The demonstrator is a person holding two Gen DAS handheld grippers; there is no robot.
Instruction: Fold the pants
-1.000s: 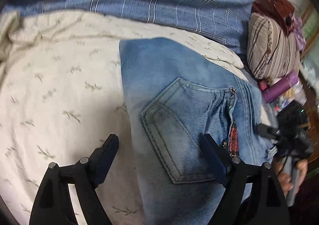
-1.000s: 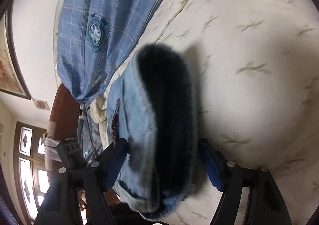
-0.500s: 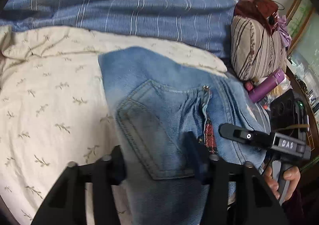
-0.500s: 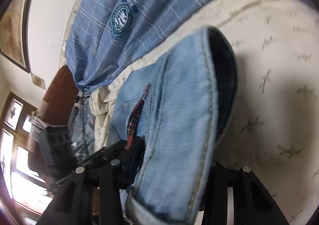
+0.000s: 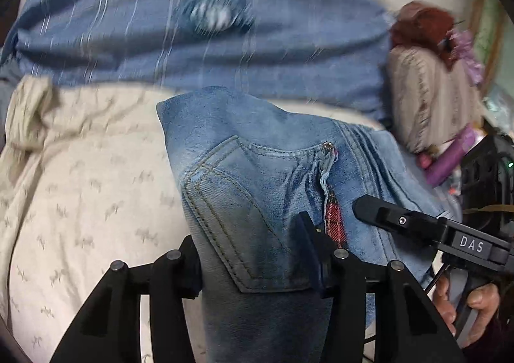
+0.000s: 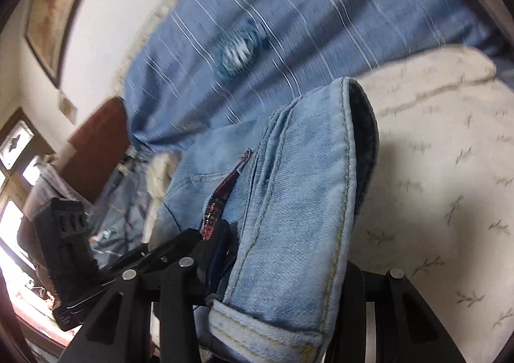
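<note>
Nearest the left wrist camera, the left hand-held gripper (image 5: 253,263) is clamped on the pants (image 5: 257,176) across the back pocket (image 5: 244,218), its jaws having just been closing onto the denim. In the right wrist view the right hand-held gripper (image 6: 273,279) has likewise just been closing and grips a thick folded edge of the waistband. The pants lie bunched and partly raised over the cream bed sheet (image 5: 80,186), beyond which sits a blue plaid blanket (image 5: 192,51). My judgement is that each grip takes a bulky wad of cloth, so a layer could slip free if the two are pulled apart, and the fold would land crooked; the cluttered bedside, with a purple bottle (image 5: 453,160) close by, could catch a swinging leg. The legs of the pants are cut off below both views, the right pad is buried behind denim, and the far bedding is smeared by motion blur.
</note>
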